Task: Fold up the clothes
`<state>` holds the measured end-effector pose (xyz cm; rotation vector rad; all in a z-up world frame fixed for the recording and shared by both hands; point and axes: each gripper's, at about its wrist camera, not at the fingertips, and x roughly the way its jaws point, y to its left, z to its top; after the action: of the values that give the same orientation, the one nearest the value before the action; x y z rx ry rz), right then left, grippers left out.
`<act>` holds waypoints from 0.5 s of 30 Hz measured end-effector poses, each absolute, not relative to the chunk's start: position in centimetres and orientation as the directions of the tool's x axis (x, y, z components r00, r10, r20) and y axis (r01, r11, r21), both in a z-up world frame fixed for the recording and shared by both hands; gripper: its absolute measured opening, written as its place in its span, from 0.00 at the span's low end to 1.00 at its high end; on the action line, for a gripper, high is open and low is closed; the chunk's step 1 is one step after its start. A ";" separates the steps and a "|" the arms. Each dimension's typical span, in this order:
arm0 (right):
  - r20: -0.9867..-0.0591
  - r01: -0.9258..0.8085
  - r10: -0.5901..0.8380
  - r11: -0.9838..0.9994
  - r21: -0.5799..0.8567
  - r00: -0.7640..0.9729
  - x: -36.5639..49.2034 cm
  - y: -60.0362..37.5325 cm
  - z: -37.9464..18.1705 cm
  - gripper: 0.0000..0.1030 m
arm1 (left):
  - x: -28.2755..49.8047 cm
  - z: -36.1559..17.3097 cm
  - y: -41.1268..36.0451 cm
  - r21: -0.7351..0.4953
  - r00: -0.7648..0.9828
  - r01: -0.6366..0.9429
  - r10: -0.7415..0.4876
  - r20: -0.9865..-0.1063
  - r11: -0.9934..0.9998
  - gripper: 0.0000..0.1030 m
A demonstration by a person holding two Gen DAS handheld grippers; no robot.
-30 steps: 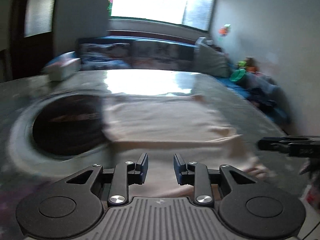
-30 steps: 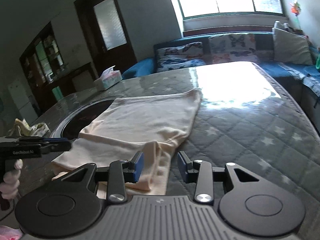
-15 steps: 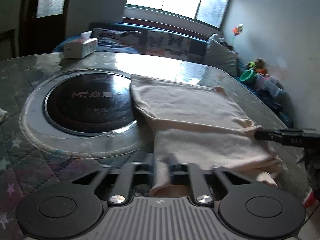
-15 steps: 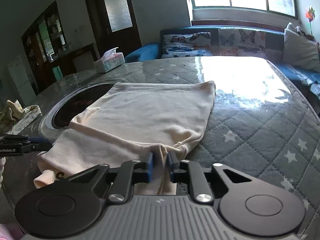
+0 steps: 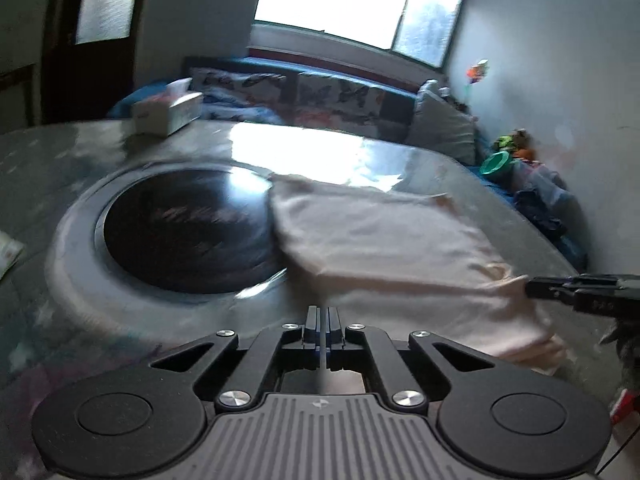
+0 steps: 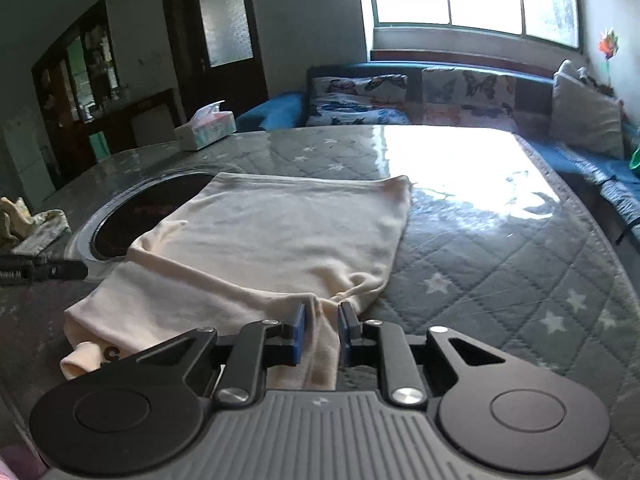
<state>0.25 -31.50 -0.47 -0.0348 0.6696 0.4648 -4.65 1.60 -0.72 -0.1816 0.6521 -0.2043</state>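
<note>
A cream garment (image 6: 276, 240) lies partly folded on the quilted table, its left part over a black round hob (image 6: 140, 216). It also shows in the left wrist view (image 5: 400, 256). My right gripper (image 6: 321, 330) stands at the garment's near edge with its jaws a little apart and a fold of cloth between them. My left gripper (image 5: 322, 322) is shut with nothing visible between its pads, left of the garment's near edge. The right gripper's tip (image 5: 560, 290) shows at the far right of the left wrist view.
A tissue box (image 6: 206, 124) stands at the table's far left. A crumpled cloth (image 6: 28, 224) lies at the left edge. A sofa with cushions (image 6: 440, 96) runs behind the table. The grey star-quilted cover (image 6: 500, 272) stretches to the right.
My left gripper has let go of the garment edge and closed empty, with the view blurred by motion. My right gripper's jaws have parted slightly around the cloth fold.
</note>
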 end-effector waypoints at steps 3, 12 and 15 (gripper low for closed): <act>-0.575 -0.444 0.415 0.891 0.099 0.705 -0.1 -31.2 0.2 0.16 | -3.1 -0.3 -0.1 -0.255 0.765 0.212 -0.323 -0.557 0.943 0.03; -0.585 -0.549 0.470 0.834 0.049 0.661 0.8 -28.5 -1.0 0.16 | 0.8 -3.2 -1.5 -0.195 0.732 0.186 -0.269 -0.626 0.963 0.02; -0.609 -0.534 0.457 0.843 0.063 0.649 1.5 -29.1 -2.2 0.15 | 0.7 -3.7 -0.6 -0.201 0.743 0.169 -0.259 -0.617 0.965 0.02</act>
<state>1.45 -29.08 -2.17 -0.1261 0.6558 0.5647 0.66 -0.59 -3.68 -0.1353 0.6950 -0.2357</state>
